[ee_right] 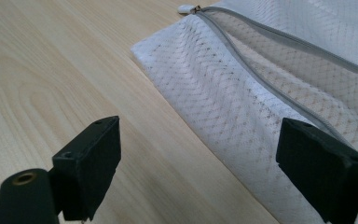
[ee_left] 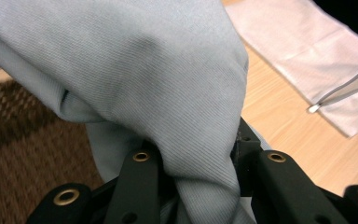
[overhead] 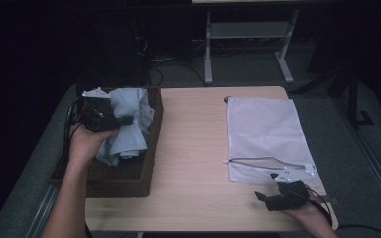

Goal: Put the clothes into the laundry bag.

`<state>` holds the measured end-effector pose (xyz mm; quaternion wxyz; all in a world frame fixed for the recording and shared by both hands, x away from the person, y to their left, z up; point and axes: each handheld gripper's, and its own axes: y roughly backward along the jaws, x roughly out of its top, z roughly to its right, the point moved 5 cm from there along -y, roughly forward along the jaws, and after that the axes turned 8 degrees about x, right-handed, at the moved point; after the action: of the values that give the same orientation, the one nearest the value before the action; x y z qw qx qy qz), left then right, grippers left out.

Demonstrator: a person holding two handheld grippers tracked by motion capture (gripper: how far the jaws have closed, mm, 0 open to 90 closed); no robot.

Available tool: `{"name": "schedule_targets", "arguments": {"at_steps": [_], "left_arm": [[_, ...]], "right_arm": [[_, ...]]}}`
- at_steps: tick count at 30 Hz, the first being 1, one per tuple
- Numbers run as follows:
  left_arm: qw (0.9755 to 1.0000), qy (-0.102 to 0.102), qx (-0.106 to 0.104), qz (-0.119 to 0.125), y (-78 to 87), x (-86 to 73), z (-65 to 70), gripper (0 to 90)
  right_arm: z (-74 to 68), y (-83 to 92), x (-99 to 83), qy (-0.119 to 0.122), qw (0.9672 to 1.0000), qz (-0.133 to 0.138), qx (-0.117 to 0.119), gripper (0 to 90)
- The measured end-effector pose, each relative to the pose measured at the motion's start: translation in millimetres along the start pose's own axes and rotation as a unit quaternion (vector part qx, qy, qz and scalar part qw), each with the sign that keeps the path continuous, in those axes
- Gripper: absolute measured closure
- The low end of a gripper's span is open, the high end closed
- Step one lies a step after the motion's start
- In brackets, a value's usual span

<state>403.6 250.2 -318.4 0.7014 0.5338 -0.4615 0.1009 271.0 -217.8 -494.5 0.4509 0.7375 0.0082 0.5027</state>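
Grey cloth (ee_left: pixel 168 84) pinched — left gripper (ee_left: pixel 191 163) fingers

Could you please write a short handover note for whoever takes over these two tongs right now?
Left tongs: shut on the light blue garment, held above the woven basket at the table's left.
Right tongs: open, holding nothing, resting near the white mesh laundry bag at the table's right.
Bag lies flat; its zipper looks partly open.
Done: garment gripped, partly raised; its lower folds are in the basket.
Left, probably: carry the garment across, open the bag's mouth, put it in.
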Motion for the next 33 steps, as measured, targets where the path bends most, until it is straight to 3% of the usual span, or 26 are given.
{"name": "schedule_targets", "arguments": {"at_steps": [5, 10, 14, 15, 16, 18, 25, 33], "left_arm": [[0.9994, -0.018, -0.012, 0.027, 11.5, 18.5, 15.1, 69.4], [0.9973, -0.043, -0.026, 0.054, 24.0, 37.1, 34.5, 69.4], [0.9938, -0.063, -0.045, 0.079, 34.8, 51.1, 53.9, 69.4], [0.9919, -0.070, -0.058, 0.089, 38.1, 56.1, 62.9, 69.4], [0.9919, -0.070, -0.058, 0.089, 38.1, 56.1, 62.9, 69.4], [0.9893, -0.081, -0.072, 0.097, 40.8, 61.2, 74.0, 69.4], [0.9820, -0.121, -0.113, 0.090, 33.5, 65.2, 110.3, 69.3], [0.9760, -0.153, -0.144, 0.057, 6.2, 46.8, 138.2, 69.3]], "right_arm": [[-0.3, -0.1, 0.3, 0.000, 1.0000, 0.001, 0.000, 13.5], [0.1, 0.1, 0.3, 0.000, 1.0000, 0.001, 0.000, 13.5], [-0.1, -0.1, 0.3, 0.001, 1.0000, 0.001, 0.000, 13.5], [-0.2, -0.2, 0.4, 0.000, 1.0000, 0.001, 0.001, 13.5], [-0.2, -0.2, 0.4, 0.000, 1.0000, 0.001, 0.001, 13.5], [-0.4, -0.1, 0.5, -0.001, 1.0000, 0.001, 0.001, 13.5], [0.1, 0.3, 0.3, 0.001, 1.0000, 0.001, 0.000, 13.5], [0.5, 0.8, 0.4, 0.001, 1.0000, 0.003, 0.000, 13.5]]}}
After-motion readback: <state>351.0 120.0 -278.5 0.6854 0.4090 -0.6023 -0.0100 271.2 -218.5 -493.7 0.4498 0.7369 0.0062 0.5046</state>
